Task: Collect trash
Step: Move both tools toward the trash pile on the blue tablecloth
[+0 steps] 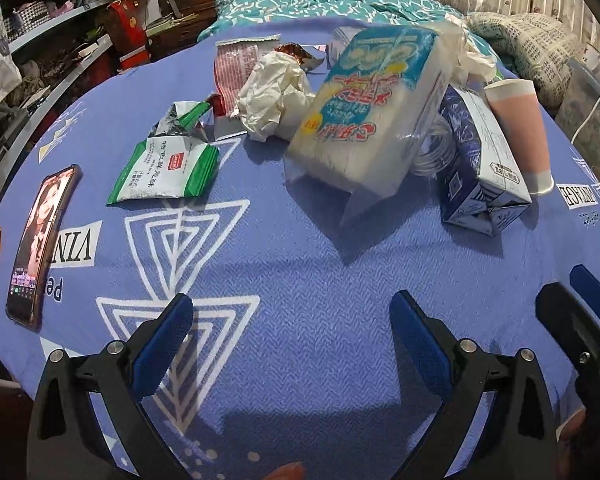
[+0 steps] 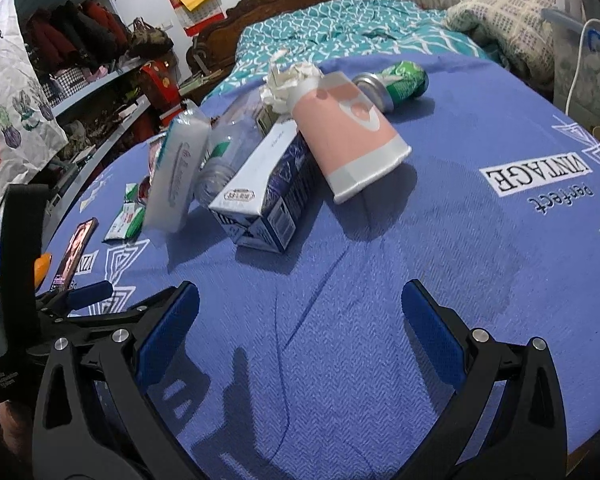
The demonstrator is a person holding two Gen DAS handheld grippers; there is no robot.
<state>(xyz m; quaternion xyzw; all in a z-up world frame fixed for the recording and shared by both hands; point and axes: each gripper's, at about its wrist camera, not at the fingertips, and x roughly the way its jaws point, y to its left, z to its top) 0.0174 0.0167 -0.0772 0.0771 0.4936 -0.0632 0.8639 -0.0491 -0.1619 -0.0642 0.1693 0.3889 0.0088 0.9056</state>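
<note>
Trash heaped mid-way across blue patterned bedspread [image 1: 300, 280]: tissue pack [image 1: 364, 112] propped upright, crumpled white paper [image 1: 274, 96] just left of it, blue-white carton [image 1: 480, 160] on its side to right, pink paper cup [image 2: 348, 136] tipped over, leaning on carton. Green can [image 2: 396, 80] lies behind cup. Green-white wrapper [image 1: 168, 168] flat, left of heap; red wrapper [image 1: 232, 68] behind it. Phone [image 1: 40, 240] near left edge, screen lit. Left gripper [image 1: 292, 344] low over cloth, jaws spread, holding nothing. Right gripper [image 2: 300, 328] likewise spread, empty, well short of heap.
</note>
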